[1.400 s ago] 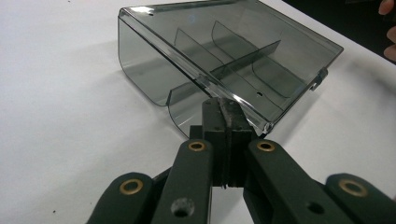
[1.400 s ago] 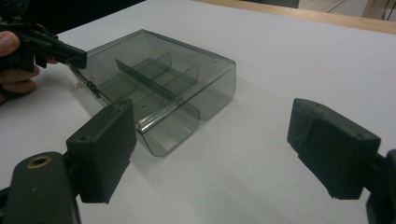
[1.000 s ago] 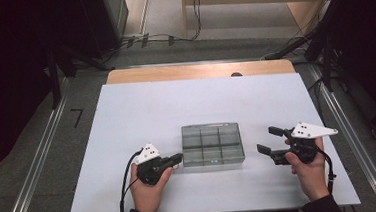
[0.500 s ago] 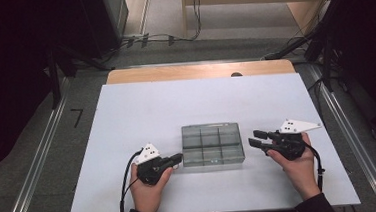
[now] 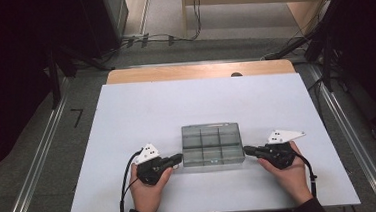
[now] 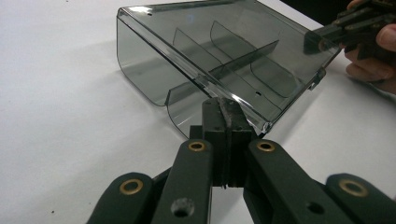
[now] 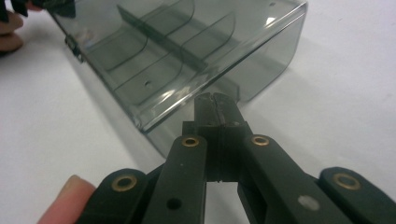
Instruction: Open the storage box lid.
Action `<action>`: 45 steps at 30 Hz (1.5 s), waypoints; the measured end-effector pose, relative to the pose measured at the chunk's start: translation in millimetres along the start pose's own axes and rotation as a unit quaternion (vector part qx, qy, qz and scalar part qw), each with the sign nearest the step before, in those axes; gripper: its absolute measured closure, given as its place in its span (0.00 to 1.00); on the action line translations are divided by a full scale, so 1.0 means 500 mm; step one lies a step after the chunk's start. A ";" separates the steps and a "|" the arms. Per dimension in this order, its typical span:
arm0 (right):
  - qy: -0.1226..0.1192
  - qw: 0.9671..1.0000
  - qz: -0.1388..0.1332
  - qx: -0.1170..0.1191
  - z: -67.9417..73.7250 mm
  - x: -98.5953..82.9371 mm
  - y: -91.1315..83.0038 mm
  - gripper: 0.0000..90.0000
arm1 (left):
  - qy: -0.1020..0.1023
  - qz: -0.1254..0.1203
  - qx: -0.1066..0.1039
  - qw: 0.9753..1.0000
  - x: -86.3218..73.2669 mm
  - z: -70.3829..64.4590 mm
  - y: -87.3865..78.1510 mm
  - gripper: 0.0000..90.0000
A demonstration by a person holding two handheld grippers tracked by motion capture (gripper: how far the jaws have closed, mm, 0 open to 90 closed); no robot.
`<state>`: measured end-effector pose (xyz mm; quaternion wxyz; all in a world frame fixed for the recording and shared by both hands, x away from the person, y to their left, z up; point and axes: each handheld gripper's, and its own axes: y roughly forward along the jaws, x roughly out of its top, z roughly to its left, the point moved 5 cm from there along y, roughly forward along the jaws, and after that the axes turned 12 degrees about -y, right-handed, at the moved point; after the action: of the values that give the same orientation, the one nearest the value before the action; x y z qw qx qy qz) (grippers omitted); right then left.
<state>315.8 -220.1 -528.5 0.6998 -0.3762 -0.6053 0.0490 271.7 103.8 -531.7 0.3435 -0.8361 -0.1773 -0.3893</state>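
Organizer box pinched between two claws, one at each short end

Organizer box (image 5: 212, 144) sits near the front middle of the white surface (image 5: 141, 109), smoky see-through plastic with dividers inside, long axis running left to right. So the whole thing hinges on this: the left claw (image 5: 176, 159) is at its left short end and the right claw (image 5: 248, 151) at its right short end, both pointing inward along that long axis. Neither hand is really nearer, it's pretty symmetric.

In the left gripper view the left claw (image 6: 226, 108) looks closed flat, tips right at the box's lid edge (image 6: 219, 88), seemingly pinching that thin lip. The right claw (image 7: 215, 101) is closed too, tips against the box wall, though whether it actually has the lip or is just pressed up against it is hard to call.

Room-wise, lots of bare surface behind the box and to both sides, less toward the person's edge. A lift or slide away from the person looks easiest, probably with both hands moving together so it doesn't twist.
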 end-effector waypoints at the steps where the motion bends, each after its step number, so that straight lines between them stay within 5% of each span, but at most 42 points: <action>1: -0.001 1.000 0.001 0.001 0.001 -0.001 0.001 0.98 | 0.000 0.000 0.000 1.000 0.000 0.000 0.000 1.00; 18: -0.012 1.000 -0.008 0.026 0.013 -0.011 -0.007 0.98 | -0.011 0.004 -0.010 1.000 0.001 0.001 -0.002 1.00; 27: -0.021 0.999 -0.014 0.031 0.018 -0.011 -0.013 0.98 | -0.021 0.028 -0.011 0.999 -0.003 0.005 0.000 1.00; 45: -0.025 0.999 -0.021 0.034 0.022 -0.008 -0.018 0.98 | -0.007 0.040 -0.024 0.999 -0.004 0.001 -0.007 1.00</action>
<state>301.7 -223.6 -526.8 0.6975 -0.3377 -0.6286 0.0648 268.7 106.6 -532.0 0.3373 -0.8532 -0.1372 -0.3734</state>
